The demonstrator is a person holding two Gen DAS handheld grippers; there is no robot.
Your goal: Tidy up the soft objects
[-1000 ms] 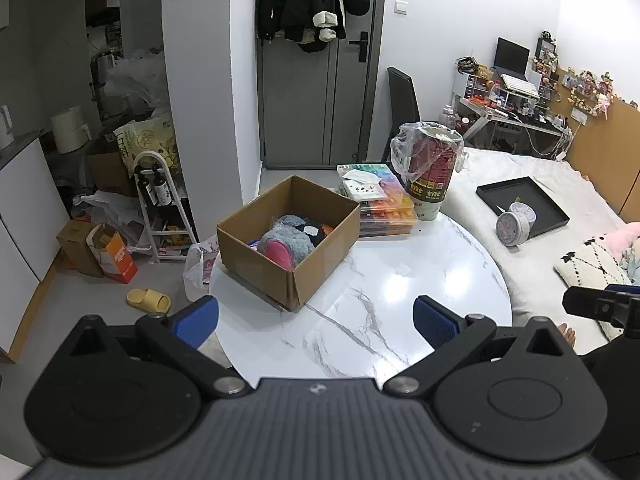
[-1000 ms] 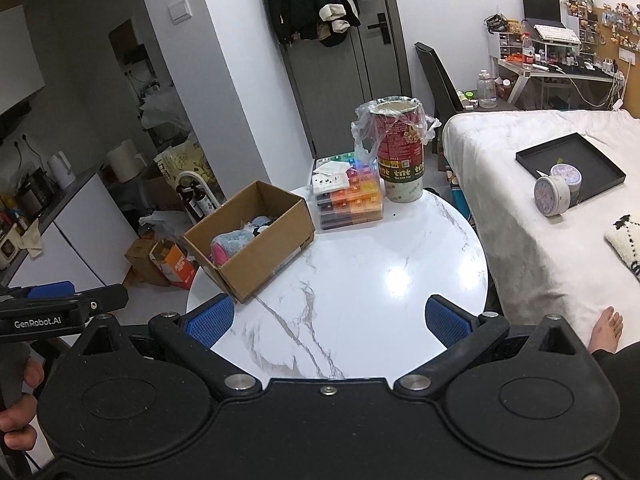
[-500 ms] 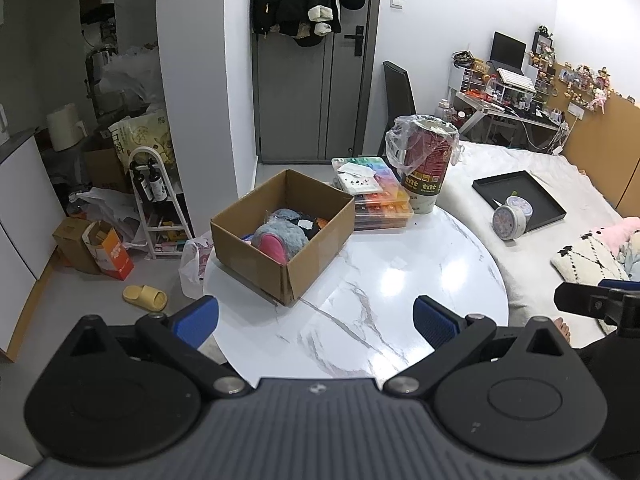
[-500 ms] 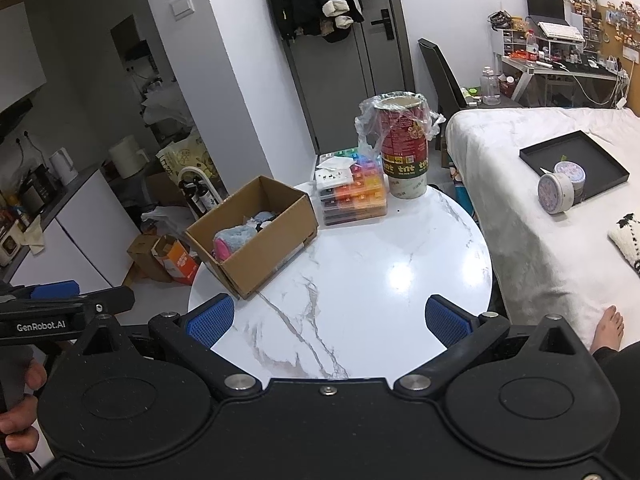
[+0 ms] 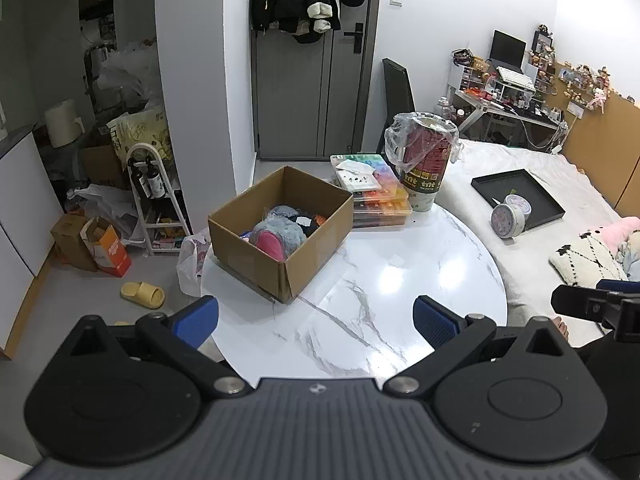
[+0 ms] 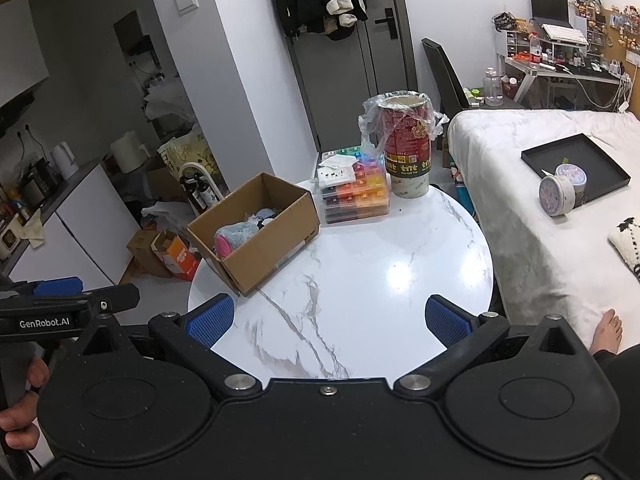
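Seemingly between picks, both grippers, left gripper [image 5: 316,318] and right gripper [image 6: 328,316], hang spread and empty, next reaching into the box [image 5: 280,232].

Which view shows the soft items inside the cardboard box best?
The left wrist view: it looks down into the cardboard box, showing the grey-pink plush and darker pieces behind. The right wrist view sees the box more side-on, its wall hiding most contents.

The round white marble worktop [image 5: 384,280] carries an open cardboard box [image 5: 280,236] at its left edge, with stacked clear organizer cases [image 5: 376,200] and a plastic-lined red paper tub [image 5: 424,164] at the far side.
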